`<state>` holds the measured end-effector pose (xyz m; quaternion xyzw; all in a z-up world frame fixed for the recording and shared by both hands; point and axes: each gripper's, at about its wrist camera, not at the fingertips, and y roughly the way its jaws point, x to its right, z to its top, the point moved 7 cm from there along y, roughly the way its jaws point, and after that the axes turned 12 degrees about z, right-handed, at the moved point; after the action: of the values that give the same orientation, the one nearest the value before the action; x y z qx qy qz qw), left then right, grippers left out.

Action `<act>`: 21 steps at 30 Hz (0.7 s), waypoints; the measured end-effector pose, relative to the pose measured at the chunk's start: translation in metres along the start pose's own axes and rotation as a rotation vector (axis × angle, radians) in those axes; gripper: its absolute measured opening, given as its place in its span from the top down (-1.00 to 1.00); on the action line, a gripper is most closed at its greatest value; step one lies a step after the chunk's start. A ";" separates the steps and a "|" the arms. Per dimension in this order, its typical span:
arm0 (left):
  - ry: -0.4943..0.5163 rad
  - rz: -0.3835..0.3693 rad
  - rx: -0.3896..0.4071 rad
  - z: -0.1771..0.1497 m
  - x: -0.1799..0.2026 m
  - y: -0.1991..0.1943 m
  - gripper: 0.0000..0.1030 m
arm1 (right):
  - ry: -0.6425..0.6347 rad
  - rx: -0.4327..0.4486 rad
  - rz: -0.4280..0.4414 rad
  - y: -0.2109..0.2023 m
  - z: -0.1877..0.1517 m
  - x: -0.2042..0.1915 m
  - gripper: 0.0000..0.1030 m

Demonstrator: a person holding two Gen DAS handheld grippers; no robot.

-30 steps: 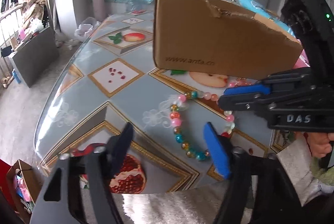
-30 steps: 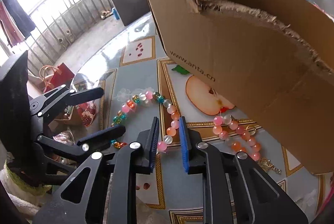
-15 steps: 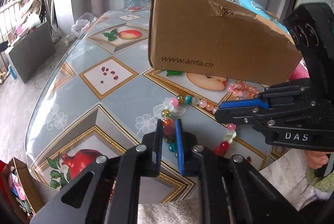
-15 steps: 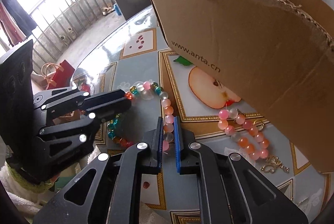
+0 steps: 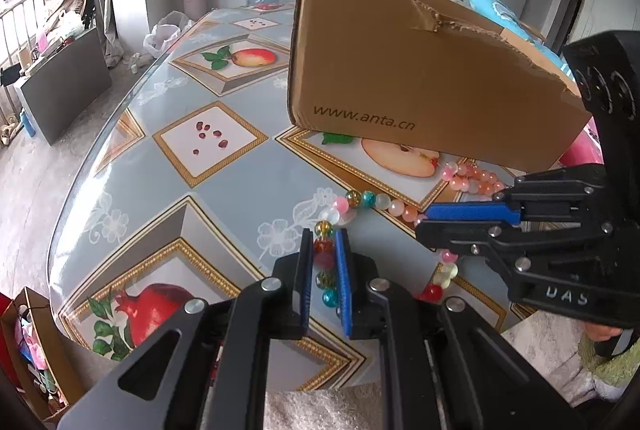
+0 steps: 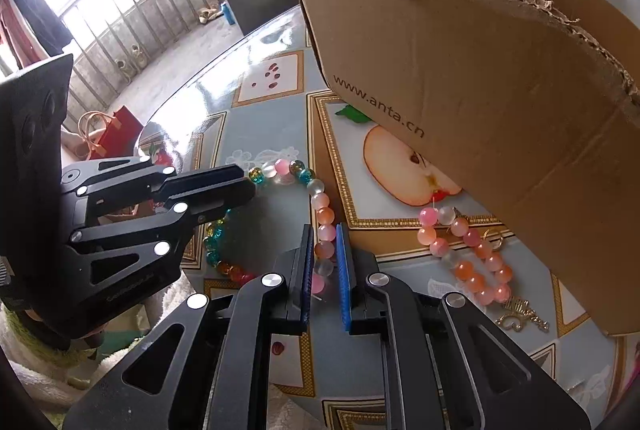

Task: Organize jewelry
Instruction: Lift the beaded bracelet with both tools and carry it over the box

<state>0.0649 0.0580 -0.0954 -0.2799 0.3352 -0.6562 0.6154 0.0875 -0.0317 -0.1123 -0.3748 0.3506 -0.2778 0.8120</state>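
From the left wrist, the left gripper (image 5: 323,250) was clamped on the multicoloured bead bracelet (image 5: 362,199), an orange and a red bead pinched between its blue pads; the strand lay on the fruit-patterned tablecloth (image 5: 208,141), looping right to the right gripper (image 5: 424,218), which came in from the side, closed on the pale pink stretch; behind stood the torn cardboard box (image 5: 400,77), and just at its foot lay a pink-and-orange bracelet (image 5: 472,177).

From the right wrist, the right gripper (image 6: 324,254) pressed its pads on a peach bead of the multicoloured bead bracelet (image 6: 320,201); the left gripper (image 6: 240,185) gripped the same loop at its teal and amber beads; the pink-and-orange bracelet (image 6: 468,254) lay beside the cardboard box (image 6: 500,89), partly under its overhang, with a gold charm (image 6: 520,318) near it on the tablecloth (image 6: 264,77).
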 end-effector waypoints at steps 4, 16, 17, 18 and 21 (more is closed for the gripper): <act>0.023 0.027 -0.007 0.002 0.003 0.002 0.79 | 0.006 0.004 0.002 0.006 0.002 -0.003 0.79; 0.012 0.046 -0.017 0.004 0.005 -0.001 0.82 | 0.022 0.031 0.036 -0.002 0.000 0.000 0.85; 0.010 0.045 -0.018 0.003 0.005 -0.001 0.82 | 0.022 0.037 0.039 -0.004 0.001 -0.001 0.85; 0.007 0.043 -0.019 0.003 0.005 -0.003 0.82 | 0.023 0.043 0.041 -0.007 0.001 -0.001 0.85; 0.006 0.045 -0.009 0.004 0.005 -0.011 0.82 | 0.023 0.067 0.046 -0.016 0.003 -0.003 0.85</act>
<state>0.0607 0.0532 -0.0849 -0.2729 0.3461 -0.6417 0.6276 0.0847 -0.0373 -0.0967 -0.3362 0.3587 -0.2750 0.8262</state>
